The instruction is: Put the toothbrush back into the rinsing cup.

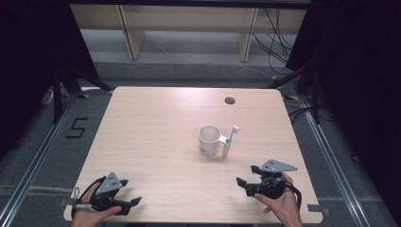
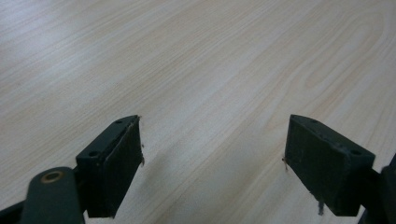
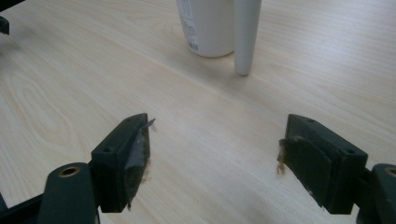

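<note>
A white mug [image 1: 208, 139] stands upright right of the table's middle. A white toothbrush [image 1: 229, 141] stands on end against the mug's handle, brush head up. In the right gripper view the mug [image 3: 205, 28] and the toothbrush handle [image 3: 246, 37] are just ahead of the jaws. My right gripper [image 1: 247, 175] [image 3: 215, 149] rests near the front right edge, a little in front of the mug, open and empty. At the front left corner my left gripper [image 1: 131, 191] [image 2: 212, 154] is open over bare wood, far from the mug.
The wooden table [image 1: 151, 132] has a round cable hole [image 1: 230, 100] near its far edge. Dark floor with a "5" mark [image 1: 76, 127] lies to the left. Shelving legs and cables [image 1: 276, 42] sit beyond the table.
</note>
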Demonstrator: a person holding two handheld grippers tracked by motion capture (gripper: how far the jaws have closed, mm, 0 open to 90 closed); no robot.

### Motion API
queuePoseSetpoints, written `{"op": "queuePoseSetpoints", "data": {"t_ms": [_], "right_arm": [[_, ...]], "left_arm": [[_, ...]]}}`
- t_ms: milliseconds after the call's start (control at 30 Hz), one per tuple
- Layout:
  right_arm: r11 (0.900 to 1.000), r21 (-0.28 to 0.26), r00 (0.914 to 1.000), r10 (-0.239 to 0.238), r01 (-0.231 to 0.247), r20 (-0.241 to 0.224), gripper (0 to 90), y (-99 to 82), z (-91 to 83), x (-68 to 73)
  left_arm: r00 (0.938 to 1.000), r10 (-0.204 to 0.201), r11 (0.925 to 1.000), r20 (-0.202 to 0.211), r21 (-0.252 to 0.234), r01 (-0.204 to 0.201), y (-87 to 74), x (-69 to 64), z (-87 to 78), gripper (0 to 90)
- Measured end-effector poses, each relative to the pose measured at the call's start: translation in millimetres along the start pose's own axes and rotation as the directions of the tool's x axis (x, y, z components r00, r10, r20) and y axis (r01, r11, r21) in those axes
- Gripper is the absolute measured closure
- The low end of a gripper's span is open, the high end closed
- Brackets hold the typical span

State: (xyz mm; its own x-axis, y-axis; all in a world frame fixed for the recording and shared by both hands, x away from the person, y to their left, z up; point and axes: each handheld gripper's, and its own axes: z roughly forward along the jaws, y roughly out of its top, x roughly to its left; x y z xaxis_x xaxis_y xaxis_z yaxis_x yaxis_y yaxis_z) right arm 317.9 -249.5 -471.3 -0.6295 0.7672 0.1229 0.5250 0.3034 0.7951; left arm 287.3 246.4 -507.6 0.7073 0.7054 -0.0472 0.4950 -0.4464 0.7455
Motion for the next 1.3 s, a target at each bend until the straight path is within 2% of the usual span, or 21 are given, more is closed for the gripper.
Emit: {"op": "queuePoseSetpoints", "data": {"t_ms": [100, 133, 167, 200, 233, 400, 433, 500, 600, 633, 667, 700, 733, 833, 867, 900, 933, 1100, 1133, 1200, 1300], "right_arm": [[0.9999, 0.014, 1.0, 0.004, -0.004, -0.005, 24.0, -3.6, -1.8, 0.7], [0.9993, 0.02, 0.9994, 0.031, -0.03, -0.015, 24.0, -5.0, -2.1, 2.9], [0.9999, 0.012, 1.0, 0.0, 0.0, -0.003, 23.9, -6.1, -2.4, 1.2], [0.9995, 0.017, 0.9996, 0.027, -0.027, -0.01, 23.9, -7.6, -2.6, 3.7], [0.9999, 0.014, 0.9998, 0.006, -0.006, -0.016, 23.8, -8.5, -2.5, 2.6], [0.9986, 0.051, 0.9998, 0.018, -0.017, -0.011, 23.0, -14.2, -4.9, 8.3], [0.9987, 0.049, 0.9998, -0.007, 0.008, -0.016, 22.6, -15.2, -3.6, 6.9], [0.9977, 0.068, 1.0, -0.003, 0.002, 0.009, 22.0, -17.3, -4.9, 8.9], [0.9967, 0.08, 1.0, -0.009, 0.009, 0.003, 20.6, -19.8, -5.6, 8.3], [0.9964, 0.085, 1.0, 0.004, -0.004, -0.005, 19.8, -21.2, -5.3, 9.4], [0.9952, 0.096, 0.9998, -0.017, 0.016, 0.005, 19.8, -21.8, -6.4, 8.3], [0.9952, 0.097, 0.9998, -0.012, 0.013, -0.014, 19.7, -23.2, -5.3, 8.3], [0.9934, 0.114, 1.0, -0.004, 0.004, -0.003, 19.7, -24.3, -6.7, 9.7], [0.9921, 0.121, 0.9995, -0.031, 0.032, -0.008, 18.8, -27.1, -6.6, 10.2], [0.991, 0.134, 0.9997, -0.004, 0.007, -0.022, 18.7, -28.0, -6.9, 12.2], [0.9901, 0.134, 0.999, -0.041, 0.043, -0.014, 18.5, -28.8, -6.9, 10.4], [0.9883, 0.152, 0.9998, -0.013, 0.015, -0.014, 18.5, -29.2, -8.2, 12.9], [0.9854, 0.16, 0.9981, -0.057, 0.06, -0.023, 18.3, -32.7, -8.2, 12.0], [0.9833, 0.178, 0.9993, -0.035, 0.036, -0.012, 18.3, -33.3, -10.0, 14.4], [0.984, 0.166, 0.9978, -0.065, 0.066, -0.013, 18.3, -35.2, -9.7, 13.2], [0.9829, 0.172, 0.9979, -0.065, 0.065, -0.004, 18.3, -36.3, -11.3, 13.6]], "left_arm": [[1.0, 0.001, 1.0, -0.002, 0.001, -0.001, 0.0, 0.1, 0.0, 18.3], [1.0, 0.001, 1.0, -0.002, 0.001, -0.001, 0.0, 0.1, 0.0, 18.3], [1.0, 0.001, 1.0, -0.002, 0.002, -0.001, 0.0, 0.1, 0.0, 18.3], [1.0, 0.0, 1.0, -0.002, 0.001, 0.0, 0.0, 0.1, 0.0, 18.3], [1.0, 0.001, 1.0, -0.002, 0.002, -0.001, -0.1, 0.1, 0.0, 18.3], [1.0, 0.002, 1.0, -0.003, 0.001, -0.002, 0.0, 0.1, -0.1, 18.3], [1.0, 0.001, 1.0, -0.003, 0.001, -0.001, 0.0, 0.1, 0.0, 18.3], [1.0, 0.004, 1.0, -0.003, 0.002, -0.004, 0.0, 0.1, 0.0, 18.3], [1.0, -0.006, 0.9999, 0.001, -0.008, 0.006, -0.1, -0.8, 0.4, 18.3], [1.0, 0.002, 1.0, -0.003, 0.0, -0.002, -0.2, 0.1, 0.0, 18.3], [1.0, 0.003, 1.0, -0.004, 0.002, -0.003, -0.2, 0.2, 0.1, 18.3], [1.0, 0.004, 1.0, -0.003, 0.001, -0.004, -0.2, 0.2, 0.2, 18.3], [1.0, 0.007, 1.0, -0.003, 0.002, -0.007, -0.1, 0.3, 0.3, 18.3], [1.0, 0.007, 1.0, -0.003, 0.002, -0.007, -0.1, 0.2, 0.3, 18.3], [1.0, 0.005, 1.0, 0.0, 0.0, -0.005, -0.2, 0.1, 0.5, 18.3], [1.0, 0.009, 1.0, 0.001, 0.002, -0.009, -0.2, 0.3, 0.3, 18.3], [1.0, 0.007, 1.0, 0.001, 0.002, -0.007, -0.2, 0.3, 0.4, 18.3], [1.0, 0.008, 1.0, 0.001, 0.002, -0.008, -0.2, 0.3, 0.4, 18.3], [1.0, 0.008, 1.0, 0.001, 0.002, -0.008, -0.2, 0.3, 0.4, 18.3], [1.0, 0.009, 1.0, 0.001, 0.003, -0.009, -0.2, 0.3, 0.5, 18.3], [1.0, 0.005, 1.0, 0.002, -0.002, -0.005, -0.2, -0.2, 0.9, 18.3]]}}
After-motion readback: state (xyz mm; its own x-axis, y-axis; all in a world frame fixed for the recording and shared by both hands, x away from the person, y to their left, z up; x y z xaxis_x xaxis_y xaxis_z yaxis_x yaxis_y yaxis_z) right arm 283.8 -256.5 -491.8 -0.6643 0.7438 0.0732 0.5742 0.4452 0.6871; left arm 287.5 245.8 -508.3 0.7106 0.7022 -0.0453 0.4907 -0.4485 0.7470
